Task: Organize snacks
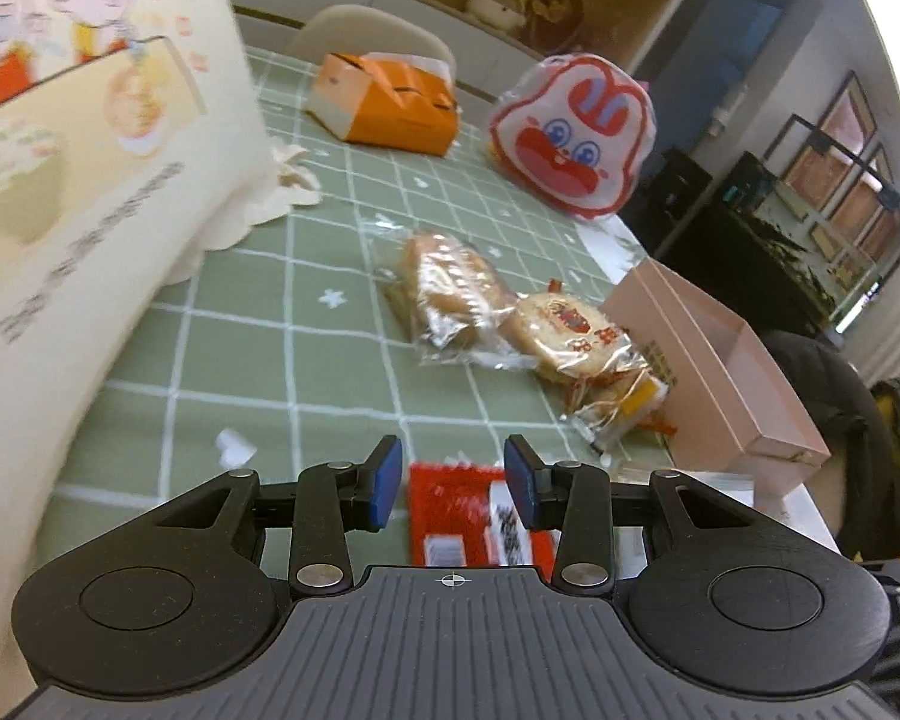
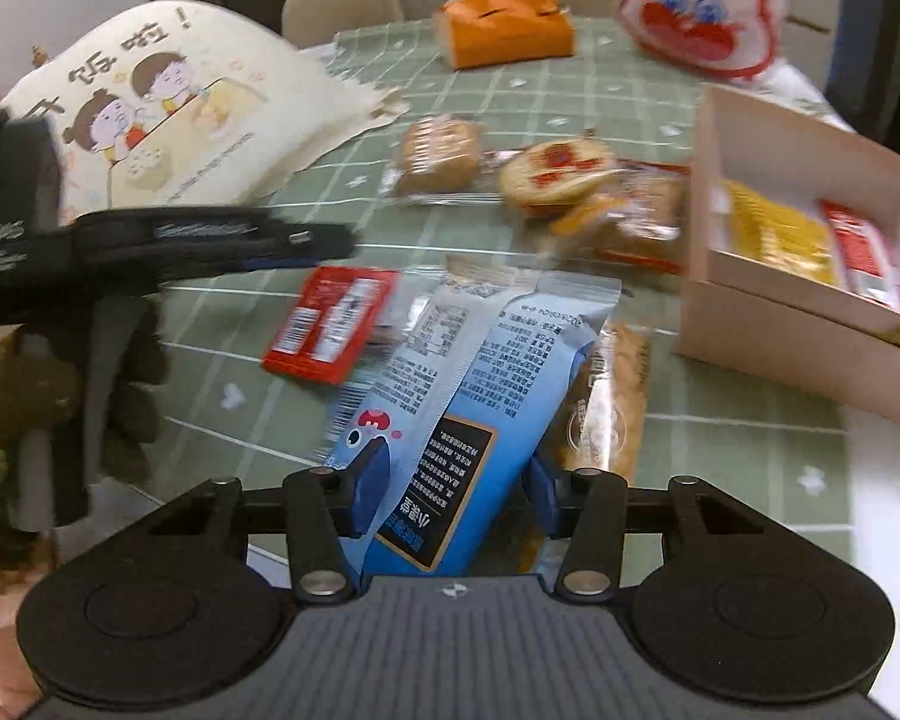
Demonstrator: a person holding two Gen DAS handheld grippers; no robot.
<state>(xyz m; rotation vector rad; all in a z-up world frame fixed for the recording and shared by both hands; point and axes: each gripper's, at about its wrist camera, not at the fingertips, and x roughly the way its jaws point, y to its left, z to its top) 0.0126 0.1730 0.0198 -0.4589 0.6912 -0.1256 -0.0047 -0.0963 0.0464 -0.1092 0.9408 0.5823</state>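
My right gripper (image 2: 453, 483) is shut on a blue snack packet (image 2: 450, 384), which sticks up and forward from between the pads. A bread-like snack in clear wrap (image 2: 606, 402) lies just behind it. My left gripper (image 1: 455, 477) stands open low over a red packet (image 1: 450, 516) on the green checked tablecloth (image 1: 282, 324), with nothing pressed between its pads. The right wrist view shows the same red packet (image 2: 330, 324) below the left gripper (image 2: 324, 249). Rice crackers in clear wrappers (image 1: 450, 294) (image 2: 546, 180) lie mid-table.
An open pink box (image 2: 804, 324) at the right holds a yellow packet (image 2: 774, 228) and a red packet (image 2: 864, 252). A cream paper bag with cartoon children (image 1: 90, 138) stands at the left. An orange tissue box (image 1: 384, 102) and a bunny bag (image 1: 570, 132) sit at the far side.
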